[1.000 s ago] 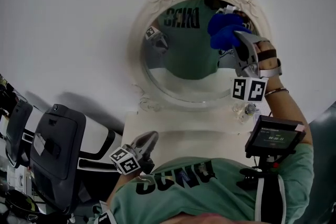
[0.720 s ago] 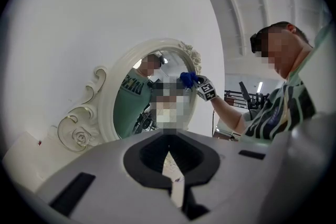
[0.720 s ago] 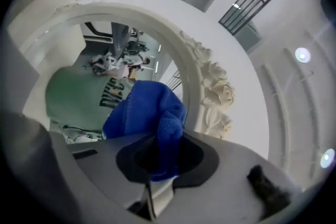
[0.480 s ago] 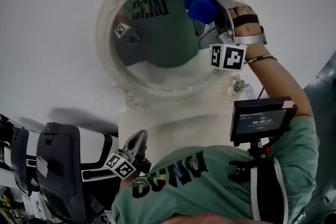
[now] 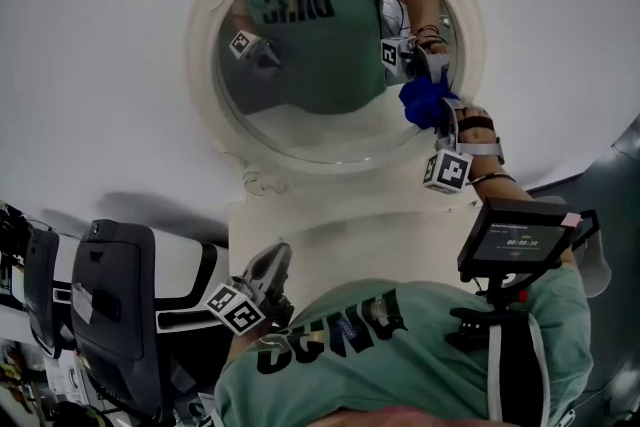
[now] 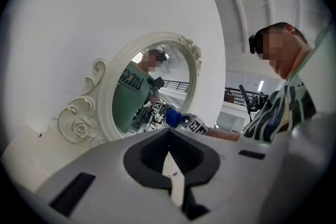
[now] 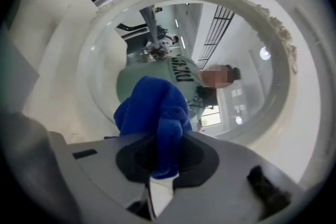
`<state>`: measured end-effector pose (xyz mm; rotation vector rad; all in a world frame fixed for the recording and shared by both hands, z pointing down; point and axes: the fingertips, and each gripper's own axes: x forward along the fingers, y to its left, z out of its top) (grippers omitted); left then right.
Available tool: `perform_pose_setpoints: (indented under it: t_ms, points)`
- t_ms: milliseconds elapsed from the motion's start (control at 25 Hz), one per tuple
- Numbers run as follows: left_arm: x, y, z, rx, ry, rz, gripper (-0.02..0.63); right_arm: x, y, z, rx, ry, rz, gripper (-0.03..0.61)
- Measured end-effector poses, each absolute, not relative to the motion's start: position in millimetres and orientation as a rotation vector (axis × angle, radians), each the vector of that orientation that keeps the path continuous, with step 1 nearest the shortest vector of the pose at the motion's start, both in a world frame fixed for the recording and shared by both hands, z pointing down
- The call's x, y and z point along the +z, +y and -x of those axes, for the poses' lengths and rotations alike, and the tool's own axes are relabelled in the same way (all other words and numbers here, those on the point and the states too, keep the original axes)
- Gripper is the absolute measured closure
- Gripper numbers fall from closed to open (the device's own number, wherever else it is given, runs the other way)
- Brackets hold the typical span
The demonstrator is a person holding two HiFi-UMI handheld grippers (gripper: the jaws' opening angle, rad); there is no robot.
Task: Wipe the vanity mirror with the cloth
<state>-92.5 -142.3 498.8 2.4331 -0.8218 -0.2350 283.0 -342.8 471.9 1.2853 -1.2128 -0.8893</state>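
Machines in black and white (image 5: pixel 110 295) stand at the far left, on the floor beside the table (image 5: pixel 330 230). Next comes the left tongs (image 5: pixel 276 260), held low over the table's near edge, close to the person's green shirt. Its jaws are together with nothing between them, and it is well apart from the work.

At centre, the oval vanity mirror (image 5: pixel 300 125) stands at the back edge of the table against a white wall. It has a white carved frame with roses on top, and the glass reflects the person and both tools.

At the lower right of the glass is the blue cloth (image 5: pixel 420 100), bunched into a thick wad that appears to press on the mirror just inside the frame. The right tongs (image 5: pixel 437 112) is clamped on it, with one fold pinched between the jaws and the rest bulging forward. A small screen (image 5: pixel 515 240) sits on a bracket by the right forearm.

Risks, as a judgement: only a narrow fold is gripped, so drag across the glass could pull the cloth free. So close to the rim, the hard jaw tips could knock or scrape the carved frame. A hard push might rock the mirror, since the left tongs is not steadying it.
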Motion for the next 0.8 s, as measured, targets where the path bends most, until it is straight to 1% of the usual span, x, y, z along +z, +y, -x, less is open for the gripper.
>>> perform_pose_setpoints:
  t_ms: [160, 280, 400, 560, 680, 800]
  points:
    - [497, -131, 84, -0.233, -0.826, -2.419, 0.604, 594, -340, -239, -0.703, -1.377, -1.112, 0.531]
    - [494, -120, 81, -0.239, -0.838, -2.407, 0.604, 648, -341, -196, -0.593, -1.483, -1.052, 0.531]
    - [493, -105, 93, -0.261, -0.846, -2.412, 0.604, 660, -337, -173, -0.557, -1.494, -1.041, 0.531]
    - [494, -93, 143, -0.308, -0.842, -2.448, 0.604, 666, -323, -155, -0.379, -1.609, -1.114, 0.529]
    - [496, -89, 167, -0.322, -0.791, -2.462, 0.604, 646, -284, -133, -0.237, -1.763, -1.206, 0.529]
    - [505, -92, 172, -0.31, -0.706, -2.463, 0.604, 621, -226, -101, -0.066, -1.981, -1.261, 0.529]
